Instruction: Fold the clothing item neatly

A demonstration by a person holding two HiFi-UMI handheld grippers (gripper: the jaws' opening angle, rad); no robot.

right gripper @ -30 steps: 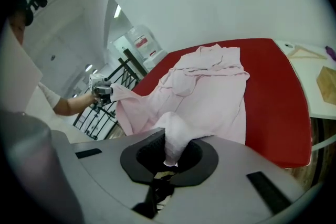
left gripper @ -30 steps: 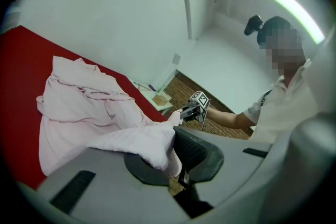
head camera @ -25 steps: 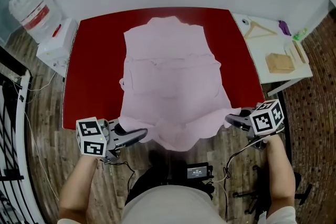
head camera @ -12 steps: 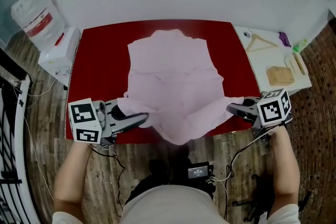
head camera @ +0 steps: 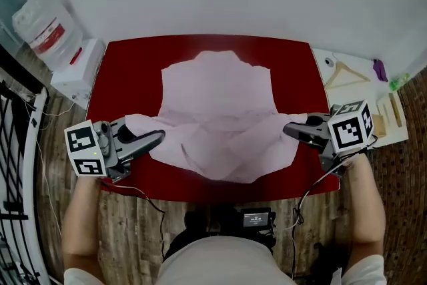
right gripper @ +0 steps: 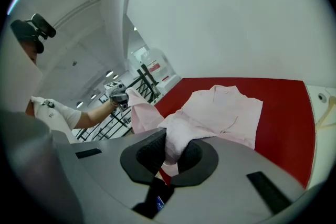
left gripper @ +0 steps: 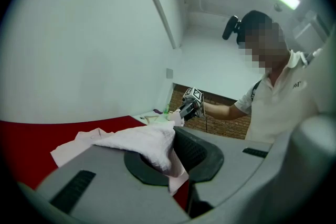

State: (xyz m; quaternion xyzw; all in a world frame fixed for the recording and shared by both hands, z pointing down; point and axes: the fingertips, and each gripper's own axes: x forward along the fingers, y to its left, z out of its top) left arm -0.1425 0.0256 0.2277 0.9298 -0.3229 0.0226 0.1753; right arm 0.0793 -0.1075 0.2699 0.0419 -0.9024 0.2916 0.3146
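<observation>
A pale pink garment (head camera: 217, 103) lies spread on the red table (head camera: 127, 77), its collar end toward the far edge. Its near hem is lifted off the table and sags between the two grippers. My left gripper (head camera: 159, 137) is shut on the garment's near left corner (left gripper: 157, 147), the cloth bunched between its jaws. My right gripper (head camera: 288, 128) is shut on the near right corner (right gripper: 176, 144). In the right gripper view the far part of the garment (right gripper: 226, 110) rests flat on the red table (right gripper: 286, 118).
A white side table (head camera: 373, 103) at the right holds a wooden hanger (head camera: 343, 71) and small items. A water jug (head camera: 41, 20) and a white box (head camera: 75, 63) stand at the left. A black device (head camera: 257, 218) with cables lies on the wooden floor near my feet.
Both grippers have risen and moved forward over the table, carrying the garment's near hem off the front edge and up toward its middle.
</observation>
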